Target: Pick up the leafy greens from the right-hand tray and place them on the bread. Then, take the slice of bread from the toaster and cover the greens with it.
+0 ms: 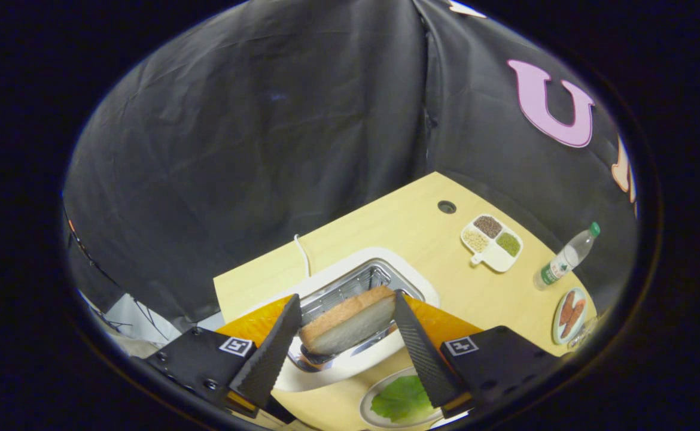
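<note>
Clearly, 1 tan-crusted slice of bread (347, 321) is clamped between the 2 fingers of the gripper (346, 304), lifted over the metal slot of the white toaster (359, 281). Nearer than the fingers, 1 green lettuce leaf (402, 399) is seen on a round white plate (367, 400); whatever lies beneath it is hidden. Beyond, on the pale wooden table (422, 230), 1 white 4-compartment dish of grains (492, 242), 1 clear plastic bottle with a green cap (565, 257) and 1 small plate of reddish pieces (570, 315), hard to identify, are found.
</note>
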Motion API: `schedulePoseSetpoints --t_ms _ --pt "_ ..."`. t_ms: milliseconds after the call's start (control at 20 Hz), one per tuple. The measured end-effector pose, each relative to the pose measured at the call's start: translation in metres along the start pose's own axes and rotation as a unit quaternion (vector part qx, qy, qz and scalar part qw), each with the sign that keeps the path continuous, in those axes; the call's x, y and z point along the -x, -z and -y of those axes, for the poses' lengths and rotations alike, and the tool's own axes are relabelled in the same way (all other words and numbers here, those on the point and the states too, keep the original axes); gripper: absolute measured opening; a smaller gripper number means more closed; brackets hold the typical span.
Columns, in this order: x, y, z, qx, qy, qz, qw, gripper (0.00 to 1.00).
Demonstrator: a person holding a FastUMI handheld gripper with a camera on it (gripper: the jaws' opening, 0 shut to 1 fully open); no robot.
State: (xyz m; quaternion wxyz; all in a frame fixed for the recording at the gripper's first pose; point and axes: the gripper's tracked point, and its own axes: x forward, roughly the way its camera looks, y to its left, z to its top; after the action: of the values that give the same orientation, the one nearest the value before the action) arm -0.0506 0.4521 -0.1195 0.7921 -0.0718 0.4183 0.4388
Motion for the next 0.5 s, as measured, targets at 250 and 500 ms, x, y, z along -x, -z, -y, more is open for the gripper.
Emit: schedulePoseSetpoints --t_ms 250,500 --pt "0.001 0.011 -0.003 -0.022 -0.009 -0.020 1.000 0.79" --pt "0.006 0.016 -0.006 -0.060 -0.017 -0.031 0.998 0.46"
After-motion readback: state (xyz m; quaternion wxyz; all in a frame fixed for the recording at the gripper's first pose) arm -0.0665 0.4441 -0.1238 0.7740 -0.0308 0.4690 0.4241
